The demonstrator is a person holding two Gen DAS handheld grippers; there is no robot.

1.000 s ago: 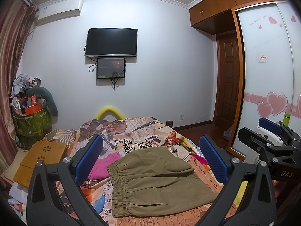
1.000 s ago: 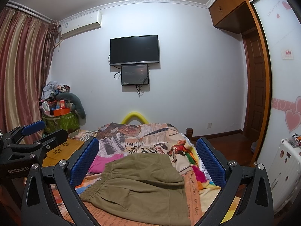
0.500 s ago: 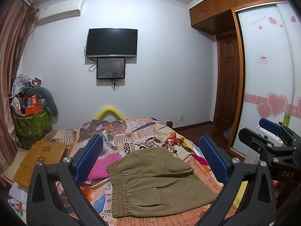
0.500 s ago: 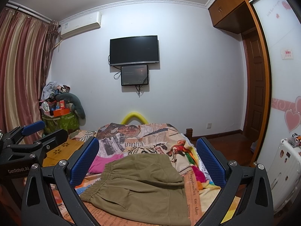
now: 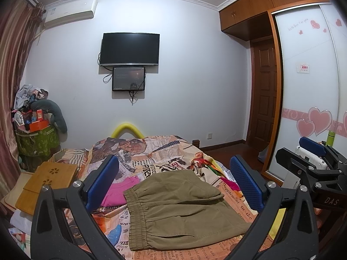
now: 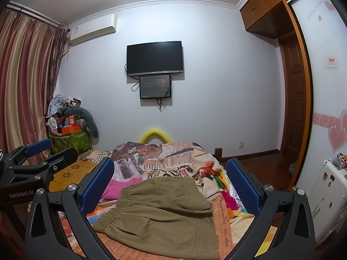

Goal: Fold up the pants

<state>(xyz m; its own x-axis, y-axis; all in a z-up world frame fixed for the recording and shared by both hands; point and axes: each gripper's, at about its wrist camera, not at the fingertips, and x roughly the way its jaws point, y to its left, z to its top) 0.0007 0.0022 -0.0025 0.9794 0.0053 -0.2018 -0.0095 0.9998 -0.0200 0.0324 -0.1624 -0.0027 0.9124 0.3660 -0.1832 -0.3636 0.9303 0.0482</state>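
Note:
Olive-green pants [image 5: 177, 212] [image 6: 164, 214] lie folded into a compact rectangle on the patterned bedspread [image 5: 156, 151], elastic waistband to the left. My left gripper [image 5: 173, 182] hovers above and in front of them, open, blue pads wide apart with nothing between. My right gripper [image 6: 171, 182] is held the same way, open and empty, above the pants. Each gripper shows at the edge of the other's view: the right gripper [image 5: 312, 151] at the right of the left wrist view, the left gripper [image 6: 39, 149] at the left of the right wrist view.
A pink garment [image 5: 121, 190] lies left of the pants. A wooden lap tray [image 5: 47, 182] sits at the bed's left. A cluttered green basket [image 5: 36, 138] stands by the curtain. A wardrobe with heart decals [image 5: 312, 112], a white suitcase [image 6: 329, 195] and a door are to the right.

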